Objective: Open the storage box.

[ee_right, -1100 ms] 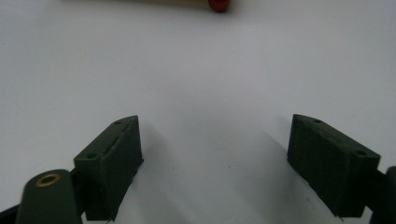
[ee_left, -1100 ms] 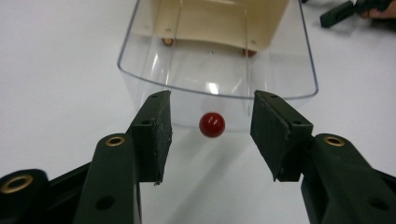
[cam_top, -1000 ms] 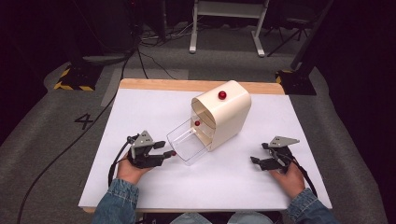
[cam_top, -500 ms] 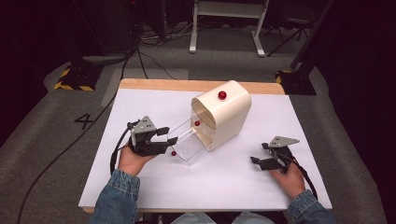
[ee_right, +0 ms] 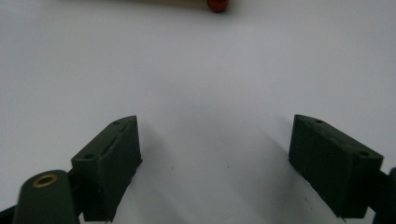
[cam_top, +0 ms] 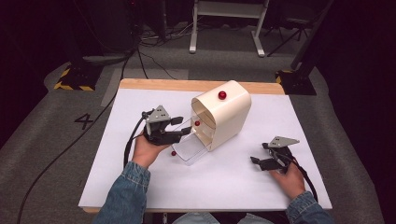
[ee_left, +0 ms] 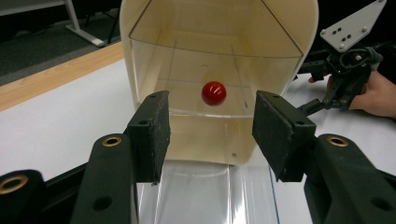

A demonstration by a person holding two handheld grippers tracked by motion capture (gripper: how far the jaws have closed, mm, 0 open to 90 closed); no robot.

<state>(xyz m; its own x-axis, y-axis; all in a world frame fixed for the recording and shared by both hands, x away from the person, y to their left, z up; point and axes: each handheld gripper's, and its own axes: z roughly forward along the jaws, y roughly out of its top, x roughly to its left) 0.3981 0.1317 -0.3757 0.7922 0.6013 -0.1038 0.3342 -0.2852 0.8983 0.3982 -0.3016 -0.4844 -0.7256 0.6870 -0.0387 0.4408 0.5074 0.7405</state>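
A cream drawer box [cam_top: 229,116] with a red ball on top [cam_top: 222,95] stands mid-table. Its lower clear drawer [cam_top: 190,148] is pulled out, with a red knob [cam_top: 173,153] at its front. My left gripper [cam_top: 185,127] is open above that drawer, aimed at the upper drawer's red knob [cam_top: 197,123]. In the left gripper view that knob [ee_left: 214,92] lies just beyond the gap between the open jaws of the left gripper [ee_left: 210,126], not touched. My right gripper [cam_top: 255,161] rests open on the table right of the box; the right gripper [ee_right: 215,140] holds nothing.
The white table top [cam_top: 233,186] has free room at the front and right. A wooden edge [cam_top: 187,85] runs along the back. Cables trail from each gripper. Stands and cables lie on the grey floor behind. A red knob [ee_right: 217,4] shows at the top of the right gripper view.
My left gripper has risen and moved right, from beside the pulled-out drawer's front up toward the upper drawer's knob. The right gripper has stayed put.
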